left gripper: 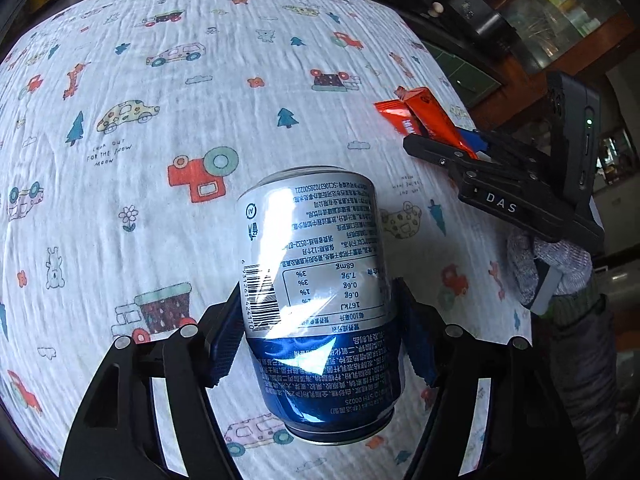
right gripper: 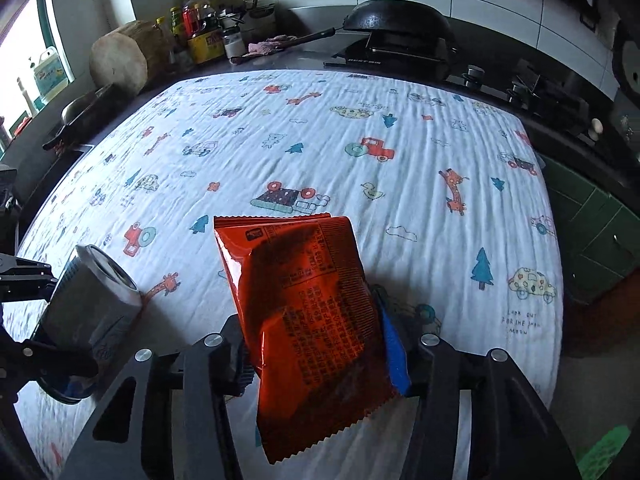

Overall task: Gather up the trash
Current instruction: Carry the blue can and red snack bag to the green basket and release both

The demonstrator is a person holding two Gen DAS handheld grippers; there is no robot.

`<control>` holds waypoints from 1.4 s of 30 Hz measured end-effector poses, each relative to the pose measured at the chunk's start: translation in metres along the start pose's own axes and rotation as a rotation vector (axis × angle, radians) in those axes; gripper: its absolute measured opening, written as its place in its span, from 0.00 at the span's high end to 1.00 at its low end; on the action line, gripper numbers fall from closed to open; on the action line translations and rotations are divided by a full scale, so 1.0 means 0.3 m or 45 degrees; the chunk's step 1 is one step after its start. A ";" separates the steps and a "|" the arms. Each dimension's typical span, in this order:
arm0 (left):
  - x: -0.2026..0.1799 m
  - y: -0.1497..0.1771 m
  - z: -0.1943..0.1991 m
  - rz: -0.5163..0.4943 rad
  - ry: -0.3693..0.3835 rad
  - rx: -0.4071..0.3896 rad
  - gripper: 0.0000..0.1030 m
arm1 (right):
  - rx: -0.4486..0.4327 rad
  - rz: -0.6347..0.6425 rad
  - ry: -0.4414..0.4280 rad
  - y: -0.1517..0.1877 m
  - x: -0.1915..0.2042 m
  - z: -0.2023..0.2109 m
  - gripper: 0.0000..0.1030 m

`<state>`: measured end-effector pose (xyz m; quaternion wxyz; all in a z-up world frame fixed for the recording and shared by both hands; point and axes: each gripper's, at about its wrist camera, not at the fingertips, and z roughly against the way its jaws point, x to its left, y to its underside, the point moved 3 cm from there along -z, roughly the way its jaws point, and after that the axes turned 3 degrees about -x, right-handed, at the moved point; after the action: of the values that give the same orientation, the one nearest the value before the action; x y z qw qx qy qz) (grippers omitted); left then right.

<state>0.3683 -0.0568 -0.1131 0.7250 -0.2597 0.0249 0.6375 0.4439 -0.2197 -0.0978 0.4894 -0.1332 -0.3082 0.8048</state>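
Note:
My left gripper is shut on a silver and blue drink can, held above the patterned cloth. The can also shows at the left of the right wrist view. My right gripper is shut on an orange-red snack packet, held above the cloth. In the left wrist view the right gripper and its packet are at the right, apart from the can.
A white cloth with cartoon cars and trees covers the table. Behind it are a stove with a black wok, bottles and a round wooden block. Green cabinets stand at the right.

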 end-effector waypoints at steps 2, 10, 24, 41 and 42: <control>-0.011 0.005 0.005 -0.006 0.008 -0.005 0.34 | -0.029 -0.030 -0.004 0.020 0.002 0.039 0.52; -0.132 0.034 0.029 -0.077 0.072 -0.031 0.34 | -0.104 -0.125 0.056 0.166 -0.044 0.265 0.52; -0.603 0.099 0.022 -0.320 0.240 -0.030 0.34 | -0.115 -0.486 0.393 0.648 -0.460 0.703 0.52; -1.112 0.099 -0.224 -0.475 0.322 0.044 0.34 | -0.231 -0.761 0.487 0.952 -0.623 0.895 0.28; -1.132 0.096 -0.240 -0.480 0.321 0.048 0.34 | -0.245 -0.762 0.495 0.963 -0.613 0.911 0.27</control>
<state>0.2992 -0.3941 -0.0607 0.8271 -0.3238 0.0781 0.4527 0.1881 -0.5752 -0.0831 0.7378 -0.2331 -0.3091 0.5530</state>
